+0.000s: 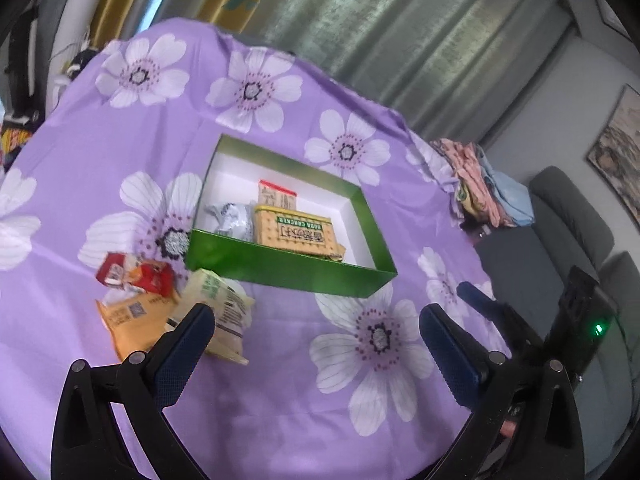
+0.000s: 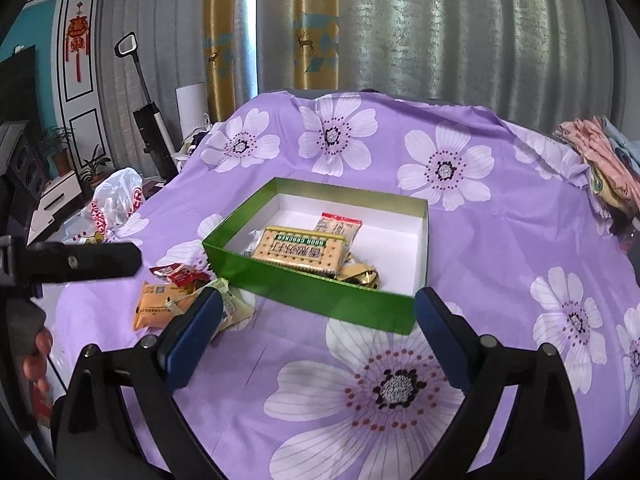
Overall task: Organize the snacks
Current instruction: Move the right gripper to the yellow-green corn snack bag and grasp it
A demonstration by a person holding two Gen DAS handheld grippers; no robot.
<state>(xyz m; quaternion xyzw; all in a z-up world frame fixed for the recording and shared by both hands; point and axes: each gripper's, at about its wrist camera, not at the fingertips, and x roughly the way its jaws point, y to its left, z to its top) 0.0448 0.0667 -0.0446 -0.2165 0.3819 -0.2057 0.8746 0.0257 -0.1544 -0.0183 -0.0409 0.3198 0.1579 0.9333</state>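
A green box (image 1: 280, 266) (image 2: 320, 298) with a white inside sits mid-table on the purple flowered cloth. In it lie a soda cracker pack (image 1: 296, 232) (image 2: 300, 250), a red-topped pack (image 1: 278, 196) (image 2: 340, 224), a silver wrapper (image 1: 228, 220) and a gold wrapper (image 2: 360, 276). Left of the box lie a red packet (image 1: 136, 276) (image 2: 180, 272), an orange packet (image 1: 132, 320) (image 2: 156, 304) and a pale yellow pack (image 1: 224, 312) (image 2: 234, 304). My left gripper (image 1: 316, 332) hovers open and empty in front of the box, its left finger over the pale pack. My right gripper (image 2: 318, 320) is open and empty just before the box's front wall.
Folded clothes (image 1: 480, 184) (image 2: 600, 160) are piled at the table's right edge. A white plastic bag (image 2: 116, 204) lies at the left edge. A grey sofa (image 1: 568, 208) stands beyond the right side. A person's hand (image 2: 38, 356) shows at lower left.
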